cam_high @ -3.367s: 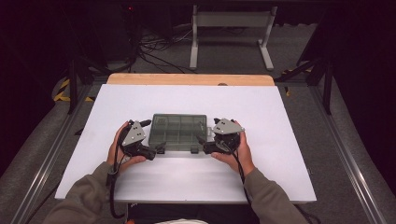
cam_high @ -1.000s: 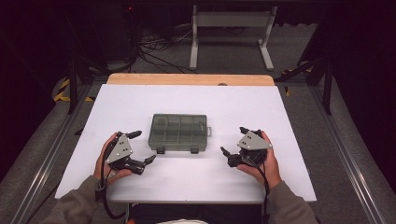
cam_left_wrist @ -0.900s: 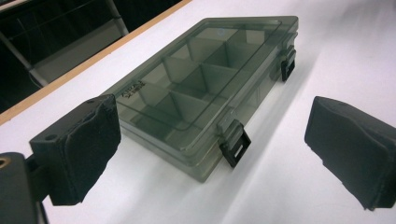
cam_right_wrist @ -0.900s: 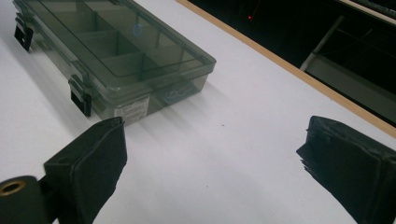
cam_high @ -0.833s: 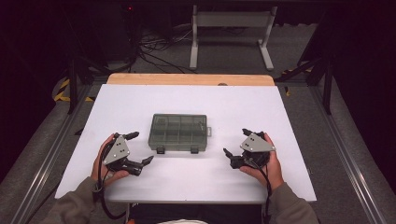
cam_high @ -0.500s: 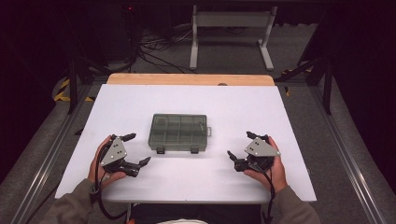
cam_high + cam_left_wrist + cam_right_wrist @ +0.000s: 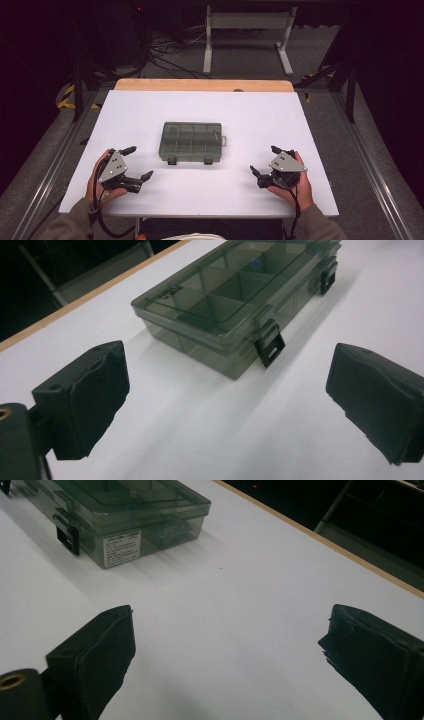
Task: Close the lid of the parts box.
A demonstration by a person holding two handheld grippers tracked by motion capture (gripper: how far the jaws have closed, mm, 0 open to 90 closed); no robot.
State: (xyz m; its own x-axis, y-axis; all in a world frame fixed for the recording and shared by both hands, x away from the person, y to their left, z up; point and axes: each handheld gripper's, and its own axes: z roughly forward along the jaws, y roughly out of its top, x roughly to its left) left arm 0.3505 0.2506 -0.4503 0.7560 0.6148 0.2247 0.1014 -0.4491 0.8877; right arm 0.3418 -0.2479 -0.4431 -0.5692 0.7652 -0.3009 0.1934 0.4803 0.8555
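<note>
With both latches of the smoke-grey translucent plastic compartment box (image 7: 191,142) lying flat against its front wall and the lid down, the box appears closed, and the step in hand is judged to be a stand-off position between operations. The box rests near the middle of the white tabletop (image 7: 260,120), with its two black latches facing the person. The left gripper (image 7: 138,164) rests on the tabletop at the near left, well apart from the box; its fingers (image 7: 85,400) are spread wide and hold nothing. The right gripper (image 7: 264,163) rests at the near right, likewise well apart from the box, its fingers (image 7: 97,660) spread wide and empty.

In the left gripper view, one black latch (image 7: 269,343) lies directly ahead between the fingers. In the right gripper view, a white label (image 7: 121,545) shows on the box end wall.

Any next move calls for bringing the grippers inward to the box. To open it, each latch would need lifting from its lower edge while the box is steadied against sliding.
</note>
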